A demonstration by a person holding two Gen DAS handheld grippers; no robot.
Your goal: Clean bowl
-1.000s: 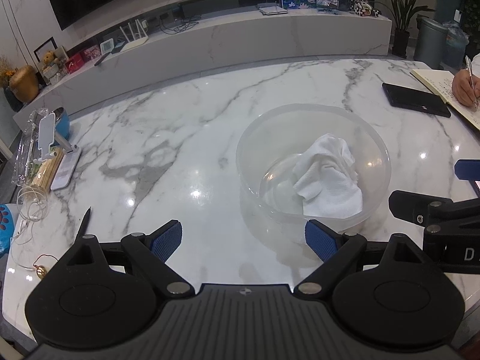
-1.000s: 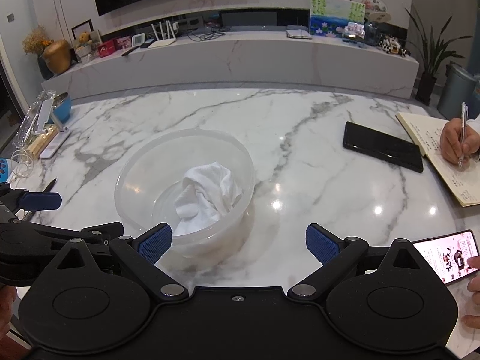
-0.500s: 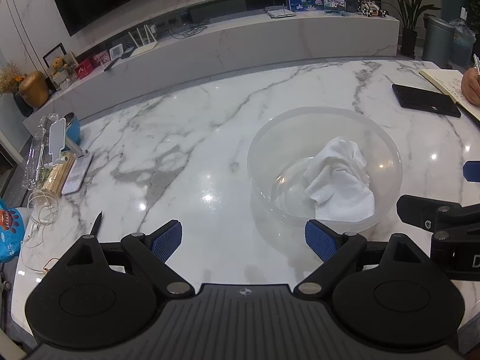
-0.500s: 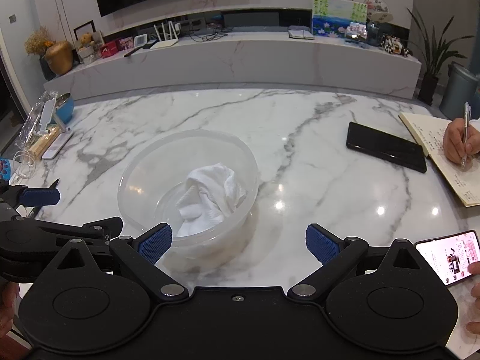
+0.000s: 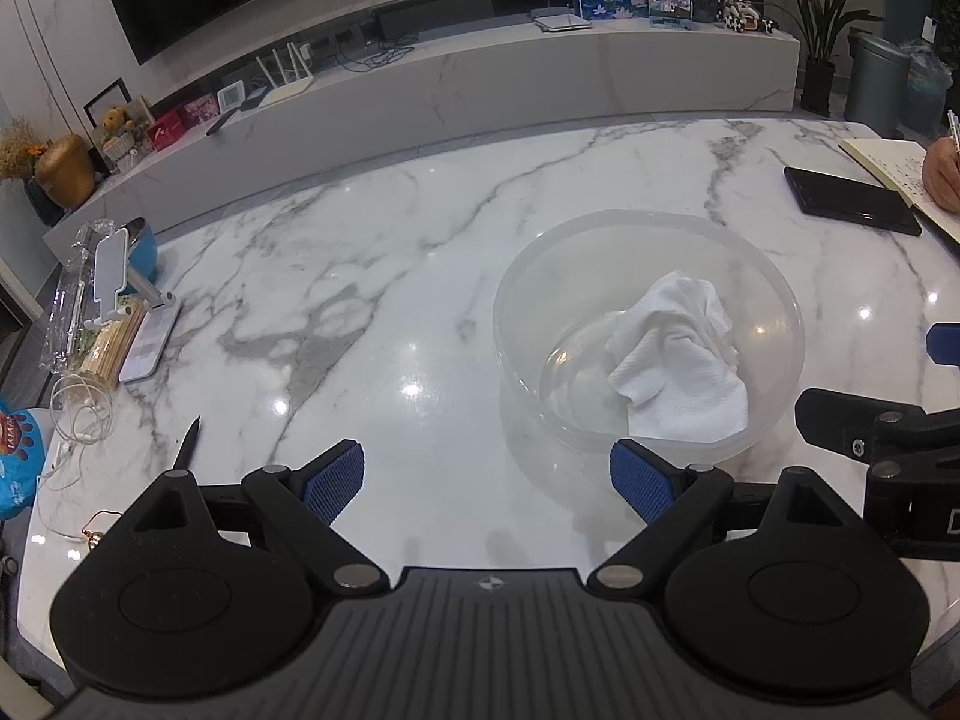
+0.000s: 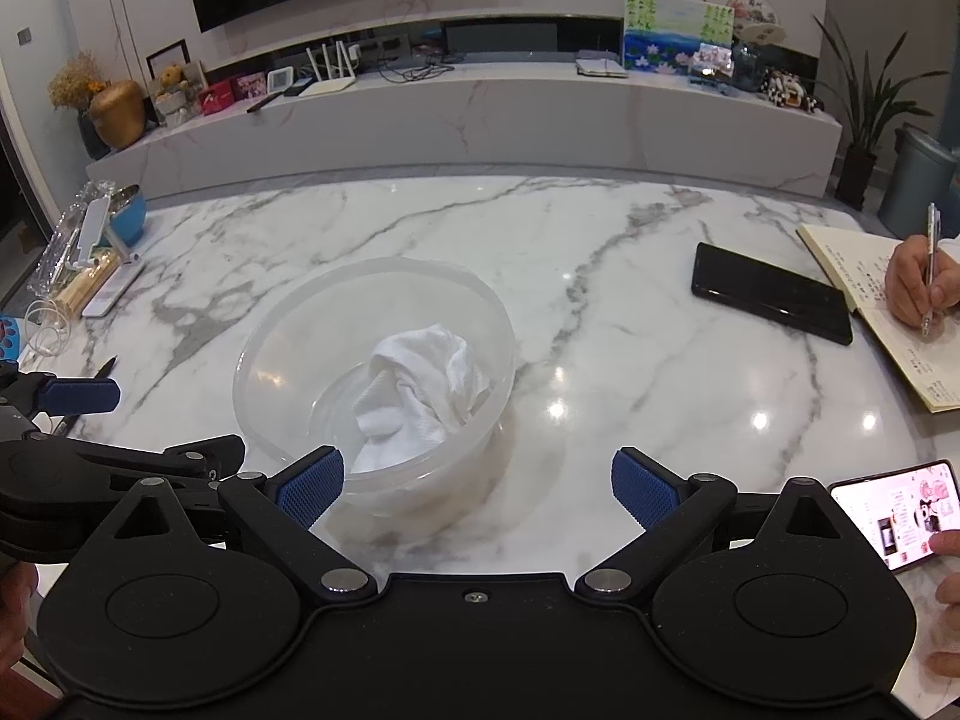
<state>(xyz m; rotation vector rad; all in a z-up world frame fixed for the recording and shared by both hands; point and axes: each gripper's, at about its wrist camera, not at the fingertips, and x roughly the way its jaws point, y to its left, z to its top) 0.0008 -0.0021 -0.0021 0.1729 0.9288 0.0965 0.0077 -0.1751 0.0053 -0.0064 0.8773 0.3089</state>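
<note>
A clear plastic bowl [image 5: 648,240] stands on the marble table, with a crumpled white paper towel [image 5: 678,372] lying inside it. In the right wrist view the bowl [image 6: 372,282] and the towel [image 6: 420,384] sit ahead to the left. My left gripper [image 5: 486,483] is open and empty, its right finger just before the bowl's near wall. My right gripper [image 6: 477,483] is open and empty, its left finger near the bowl's front. Each gripper shows at the edge of the other's view.
A black phone [image 6: 771,294] and a notebook [image 6: 870,312] with a writing hand lie at the right. A lit phone [image 6: 894,513] lies at the near right. A pen [image 5: 186,441], earphones, chopsticks and a phone stand [image 5: 117,276] lie at the left edge.
Both grippers have drawn back and up slightly, so the bowl looks a little farther away. The bowl and the towel have not moved. Both grippers stay open.
</note>
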